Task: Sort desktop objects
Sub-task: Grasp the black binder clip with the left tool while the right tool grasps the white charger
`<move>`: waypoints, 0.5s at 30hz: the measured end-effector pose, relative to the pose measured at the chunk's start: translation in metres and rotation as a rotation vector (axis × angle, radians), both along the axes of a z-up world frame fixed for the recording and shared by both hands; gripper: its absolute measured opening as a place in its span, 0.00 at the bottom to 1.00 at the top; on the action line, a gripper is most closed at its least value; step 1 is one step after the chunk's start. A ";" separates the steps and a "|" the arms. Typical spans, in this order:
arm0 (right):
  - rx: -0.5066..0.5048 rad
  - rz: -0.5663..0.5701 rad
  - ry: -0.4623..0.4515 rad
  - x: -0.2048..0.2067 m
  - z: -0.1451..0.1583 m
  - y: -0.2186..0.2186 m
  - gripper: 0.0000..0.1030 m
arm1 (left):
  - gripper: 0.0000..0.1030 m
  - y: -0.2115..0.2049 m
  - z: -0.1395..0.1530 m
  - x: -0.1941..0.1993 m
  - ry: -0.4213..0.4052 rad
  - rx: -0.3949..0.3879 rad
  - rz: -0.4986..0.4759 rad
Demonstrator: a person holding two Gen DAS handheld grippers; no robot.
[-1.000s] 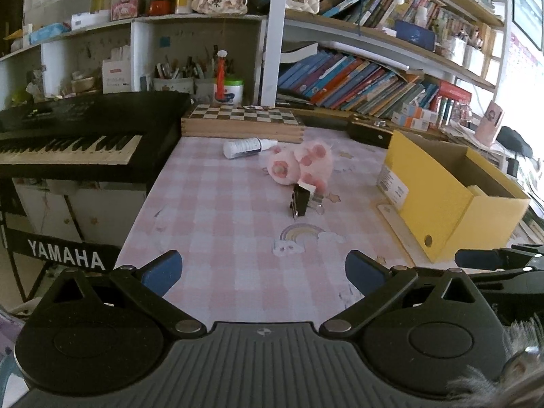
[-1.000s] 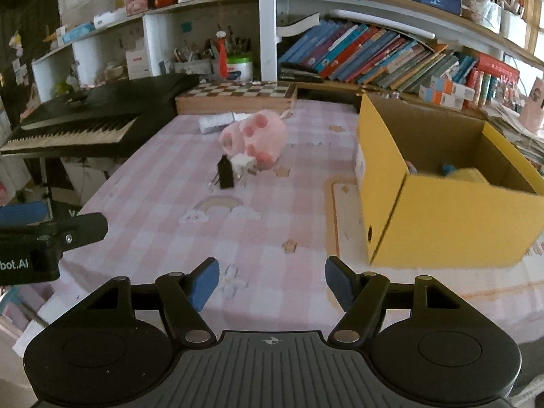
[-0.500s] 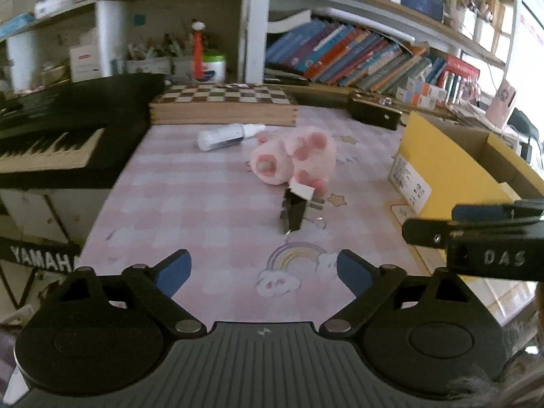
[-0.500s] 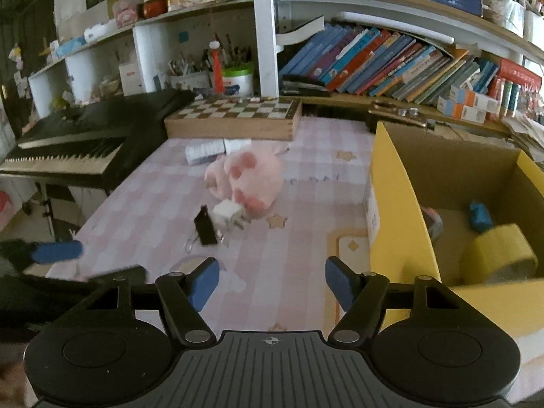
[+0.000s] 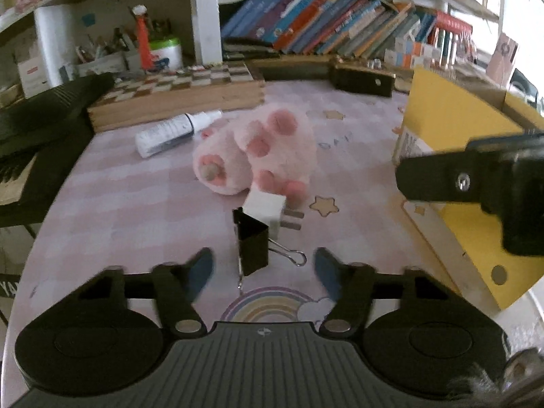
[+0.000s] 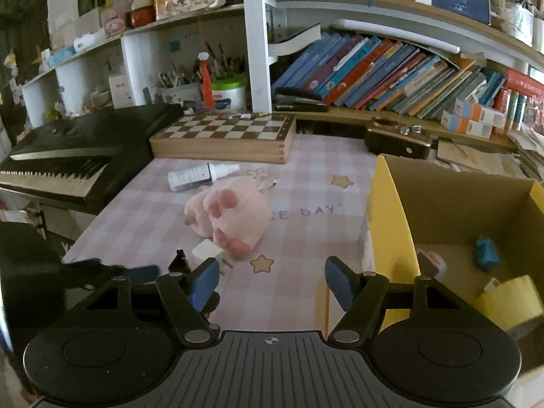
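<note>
The left gripper [image 5: 263, 267] jaws are closing around the black binder clip [image 5: 252, 243], not yet touching; the right gripper [image 6: 271, 280] stands spread, empty.

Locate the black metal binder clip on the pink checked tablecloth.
In the left wrist view the black metal binder clip stands just ahead of the left claw, whose jaws are closing, against the white plug adapter before the pink plush paw.
</note>
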State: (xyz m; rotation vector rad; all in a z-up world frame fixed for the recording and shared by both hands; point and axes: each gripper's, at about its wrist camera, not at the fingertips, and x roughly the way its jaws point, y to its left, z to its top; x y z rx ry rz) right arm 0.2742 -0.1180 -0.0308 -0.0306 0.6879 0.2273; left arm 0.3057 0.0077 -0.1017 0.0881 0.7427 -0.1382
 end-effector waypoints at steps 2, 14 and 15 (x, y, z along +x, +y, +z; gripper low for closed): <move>-0.001 0.009 0.007 0.005 -0.002 0.001 0.68 | 0.38 0.003 -0.003 0.004 0.015 -0.013 -0.004; -0.028 0.162 0.140 0.050 -0.036 0.044 0.67 | 0.37 0.070 0.022 -0.022 0.004 -0.072 0.134; -0.038 0.176 0.145 0.055 -0.042 0.051 0.67 | 0.37 0.074 0.024 -0.024 0.002 -0.076 0.149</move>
